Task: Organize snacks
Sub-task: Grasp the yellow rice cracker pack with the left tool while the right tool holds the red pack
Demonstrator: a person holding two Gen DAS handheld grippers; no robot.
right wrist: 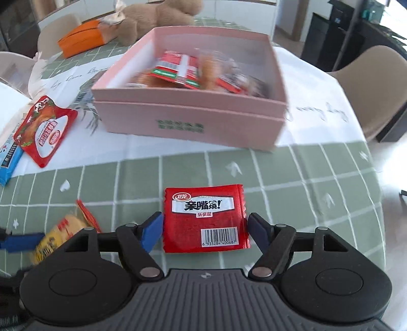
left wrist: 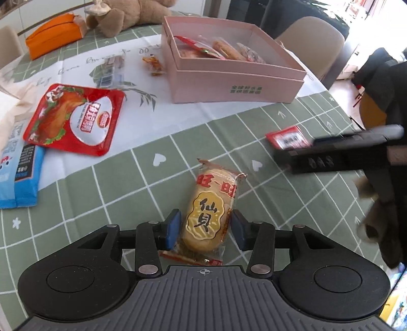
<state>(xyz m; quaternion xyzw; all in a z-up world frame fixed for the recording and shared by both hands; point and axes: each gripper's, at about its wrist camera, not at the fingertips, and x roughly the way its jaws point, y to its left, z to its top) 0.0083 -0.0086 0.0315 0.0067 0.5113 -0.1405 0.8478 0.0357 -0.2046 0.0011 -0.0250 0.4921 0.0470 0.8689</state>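
One pink box, one teddy bear, one orange pouch

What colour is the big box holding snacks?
Pale pink box, clearest in the right wrist view.

Setting: a home dining area. A table is covered by a green grid-pattern tablecloth printed with small hearts and a white leafy centre panel. Beige upholstered dining chairs stand around it. A brown teddy bear lies at the far end beside an orange tissue pouch. White cabinet fronts line the back wall; daylight enters from the right side.
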